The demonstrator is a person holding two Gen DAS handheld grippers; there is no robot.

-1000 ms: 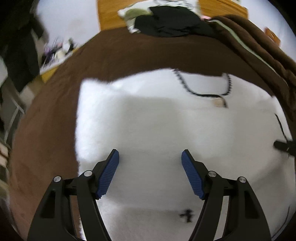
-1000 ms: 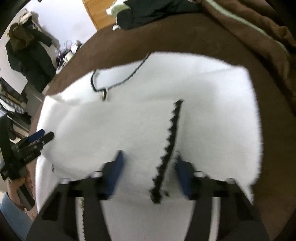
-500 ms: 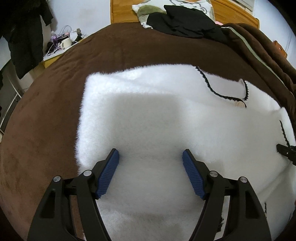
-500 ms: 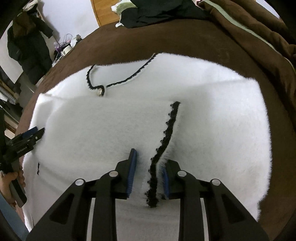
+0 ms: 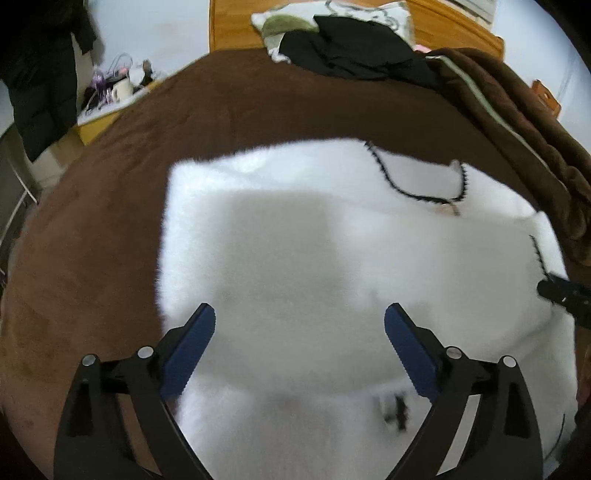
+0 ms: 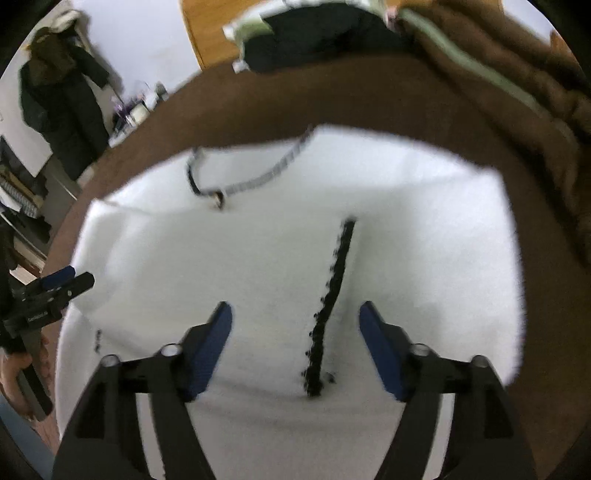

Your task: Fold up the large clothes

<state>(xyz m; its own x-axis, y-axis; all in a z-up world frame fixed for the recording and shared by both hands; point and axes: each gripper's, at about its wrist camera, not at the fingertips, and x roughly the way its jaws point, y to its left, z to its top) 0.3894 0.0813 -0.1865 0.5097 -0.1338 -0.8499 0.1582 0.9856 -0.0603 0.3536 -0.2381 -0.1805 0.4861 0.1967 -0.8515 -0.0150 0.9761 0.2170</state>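
Note:
A fluffy white garment (image 5: pixel 295 251) with black scalloped trim lies flat on a brown bed cover (image 5: pixel 110 206), its sleeves folded in. Its neckline trim (image 5: pixel 417 184) is at the far side. My left gripper (image 5: pixel 299 328) is open and empty above the garment's left part. My right gripper (image 6: pixel 295 325) is open and empty above the near right part; a black trim line (image 6: pixel 332 295) runs between its fingers. The right gripper's tip shows at the right edge of the left wrist view (image 5: pixel 561 295). The left gripper shows at the left of the right wrist view (image 6: pixel 55 288).
A black garment (image 5: pixel 354 48) and a pillow (image 5: pixel 291 22) lie at the head of the bed by a wooden headboard (image 5: pixel 454 26). A bunched brown blanket (image 5: pixel 517 122) lies along the right. A dark coat (image 6: pixel 62 103) hangs on the left wall near a cluttered side table (image 5: pixel 118 88).
My right gripper was shut on the garment's black trim half a second ago; it has opened and let go. The left gripper stayed open and shifted slightly.

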